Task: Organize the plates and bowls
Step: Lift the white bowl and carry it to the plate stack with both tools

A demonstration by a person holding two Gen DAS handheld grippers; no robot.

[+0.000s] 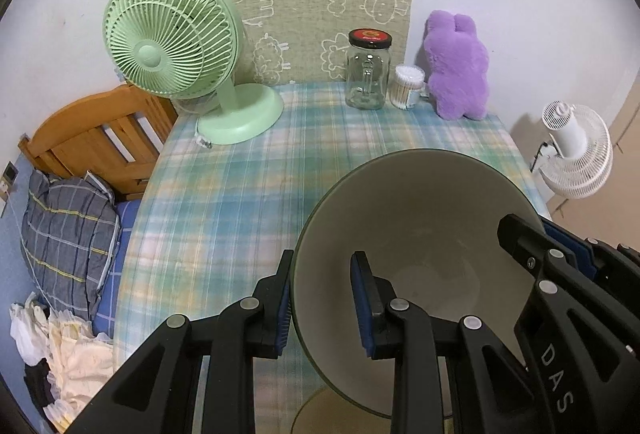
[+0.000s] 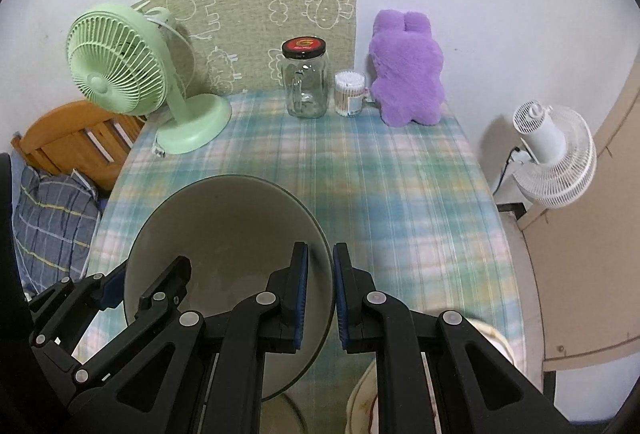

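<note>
The plaid-clothed tabletop [image 1: 224, 201] carries a mint-green desk fan [image 1: 176, 33] at its far left corner. Above the near edge, a large grey ceramic bowl [image 1: 420, 234] hangs tilted, its rim pinched by the left tongs [image 1: 324, 308] and the right tongs [image 2: 320, 298], one on each side.

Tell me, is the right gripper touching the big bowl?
Touching. The right wrist view shows the right gripper with its blue pads clamped on either side of the bowl rim.
</note>
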